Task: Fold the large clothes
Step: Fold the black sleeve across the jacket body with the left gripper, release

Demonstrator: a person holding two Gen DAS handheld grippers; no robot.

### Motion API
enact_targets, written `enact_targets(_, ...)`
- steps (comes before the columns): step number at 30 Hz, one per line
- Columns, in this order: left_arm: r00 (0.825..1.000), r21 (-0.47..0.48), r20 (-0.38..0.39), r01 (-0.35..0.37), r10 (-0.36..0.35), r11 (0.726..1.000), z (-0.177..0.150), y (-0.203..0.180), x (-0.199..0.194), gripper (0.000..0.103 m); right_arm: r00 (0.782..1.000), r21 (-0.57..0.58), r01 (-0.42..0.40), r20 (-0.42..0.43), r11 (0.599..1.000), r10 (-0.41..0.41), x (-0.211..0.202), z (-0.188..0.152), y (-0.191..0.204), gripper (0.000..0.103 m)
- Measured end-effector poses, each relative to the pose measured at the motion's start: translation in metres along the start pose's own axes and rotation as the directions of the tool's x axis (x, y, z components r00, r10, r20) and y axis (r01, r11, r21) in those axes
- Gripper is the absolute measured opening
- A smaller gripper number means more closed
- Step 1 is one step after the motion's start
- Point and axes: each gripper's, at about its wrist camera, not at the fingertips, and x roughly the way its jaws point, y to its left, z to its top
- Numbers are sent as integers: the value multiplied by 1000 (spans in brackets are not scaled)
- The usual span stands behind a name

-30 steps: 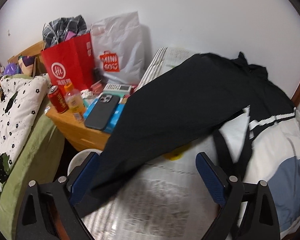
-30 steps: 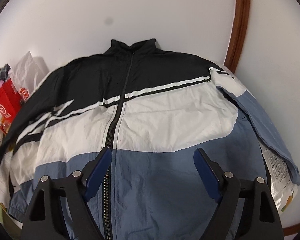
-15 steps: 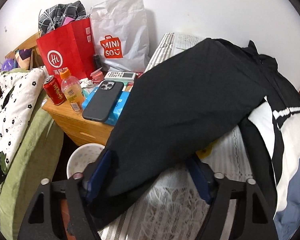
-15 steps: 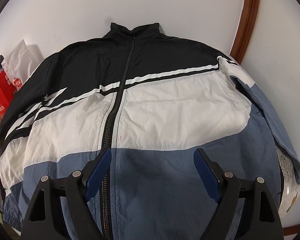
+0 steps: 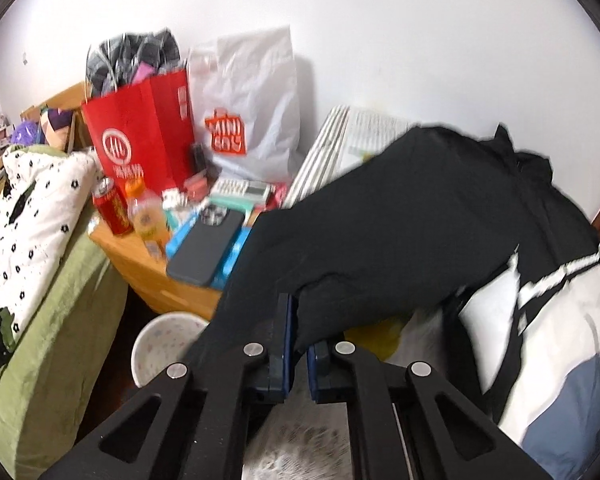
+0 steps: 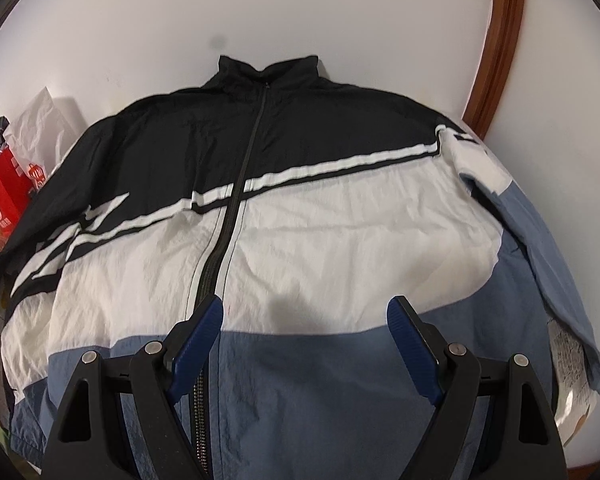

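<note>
Black, white and blue nylon: one jacket (image 6: pixel 300 216) lies spread front-up and zipped on the bed. Left gripper (image 5: pixel 298 344): jaws closed tight on one black sleeve (image 5: pixel 380 240), which drapes toward the bedside bench (image 5: pixel 148 276). Right gripper (image 6: pixel 304 344): jaws wide apart, empty, above the jacket front. Bench holds two bags, one phone (image 5: pixel 206 248), one can (image 5: pixel 112 208), one bottle (image 5: pixel 146 216).
</note>
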Motion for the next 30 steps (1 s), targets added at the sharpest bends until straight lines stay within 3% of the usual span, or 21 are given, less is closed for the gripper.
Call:
enact_targets(9, 992, 56, 98, 78, -83, 995, 62, -68, -27, 6, 999, -4, 3, 53, 1000, -3, -9, 23, -30, 83)
enact_targets(19, 965, 208, 90, 223, -245, 952, 100, -198, -22, 6, 997, -11, 12, 77, 1000, -11, -3, 40, -73, 83)
enact_targets(26, 934, 270, 43, 330, -354, 904, 102, -283, -13, 6, 998, 1, -10, 63, 1000, 10, 11, 44, -109, 64)
enact_targets(30, 925, 299, -31, 370, -379, 880, 91, -328, 4, 6, 999, 20, -11, 39, 1000, 10, 21, 39, -129, 56)
